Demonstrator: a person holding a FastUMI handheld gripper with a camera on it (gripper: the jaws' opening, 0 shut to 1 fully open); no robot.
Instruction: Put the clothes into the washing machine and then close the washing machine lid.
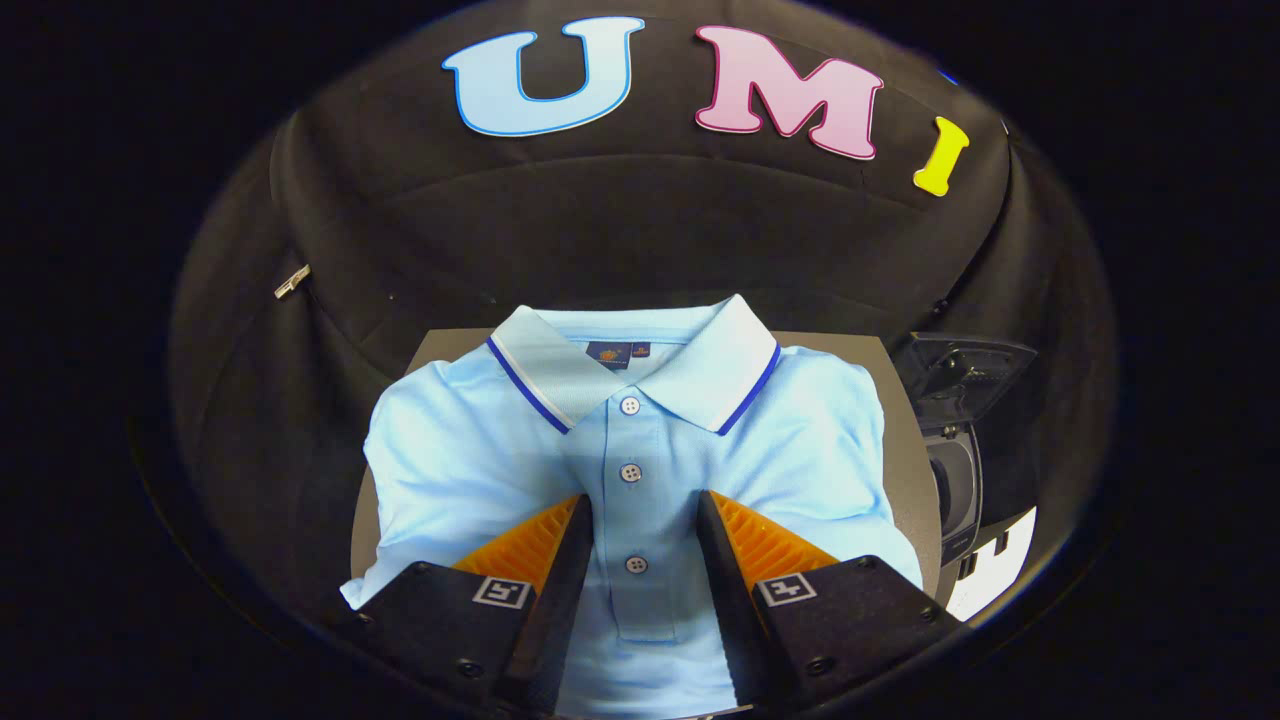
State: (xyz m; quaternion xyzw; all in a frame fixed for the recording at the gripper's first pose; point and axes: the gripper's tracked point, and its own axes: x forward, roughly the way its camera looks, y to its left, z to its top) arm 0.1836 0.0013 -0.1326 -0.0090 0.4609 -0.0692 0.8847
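A folded light-blue polo shirt with a white, blue-striped collar (640, 440) lies flat on the grey bench (905, 450). The gripper (640, 510) hovers over its buttoned placket, jaws wide apart (one either side). A dark washing machine with raised lid (960, 440) stands just beside the bench
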